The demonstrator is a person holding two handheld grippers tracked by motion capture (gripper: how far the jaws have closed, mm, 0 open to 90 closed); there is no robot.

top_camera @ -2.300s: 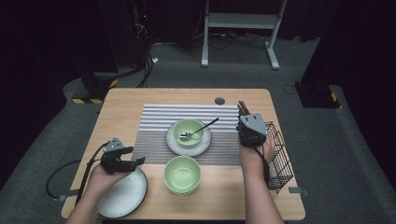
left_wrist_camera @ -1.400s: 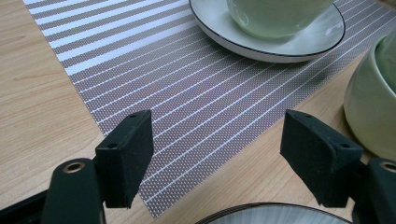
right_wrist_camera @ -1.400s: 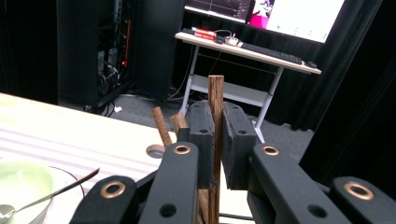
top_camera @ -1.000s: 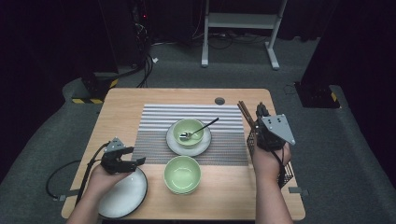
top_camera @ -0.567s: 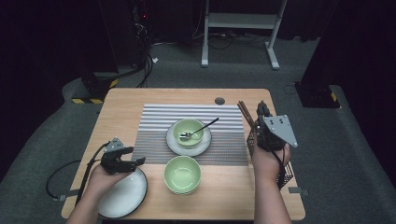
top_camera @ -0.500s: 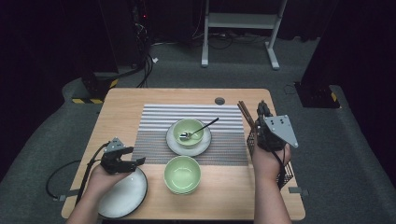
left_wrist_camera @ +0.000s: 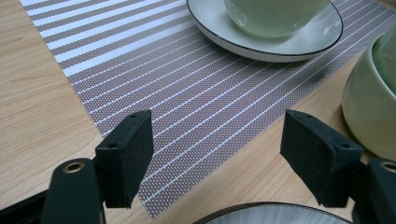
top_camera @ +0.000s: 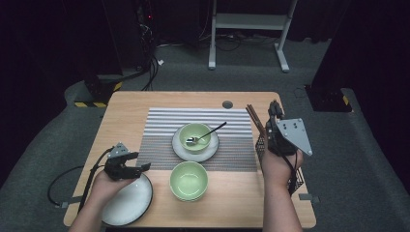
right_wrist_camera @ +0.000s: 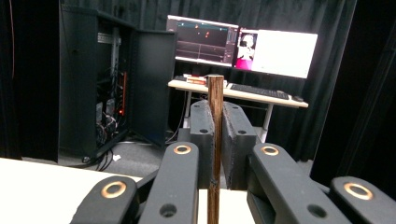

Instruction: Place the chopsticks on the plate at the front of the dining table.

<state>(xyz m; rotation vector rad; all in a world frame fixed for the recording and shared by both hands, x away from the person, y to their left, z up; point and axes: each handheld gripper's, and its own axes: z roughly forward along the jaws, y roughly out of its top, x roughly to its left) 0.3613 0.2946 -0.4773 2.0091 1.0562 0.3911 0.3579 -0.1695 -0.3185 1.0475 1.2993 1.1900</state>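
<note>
Chopsticks up, place setting unfinished.
We judge laying them remains: right gripper [top_camera: 274,107] jaws pinch chopsticks [right_wrist_camera: 215,140]; left gripper [left_wrist_camera: 229,154] jaws spread, placemat [left_wrist_camera: 187,98] ahead between them.

Both forearms are bare, no sleeves showing. Each claw is matte black with brass-ringed screw holes; the left claw [top_camera: 129,167] trails a black cable, and the right claw [top_camera: 274,112] carries a grey three-cornered plate.

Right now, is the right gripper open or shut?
Shut. In the right gripper view, the right gripper has both jaws pressed against a brown wooden stick, which stands upright between them.
</note>
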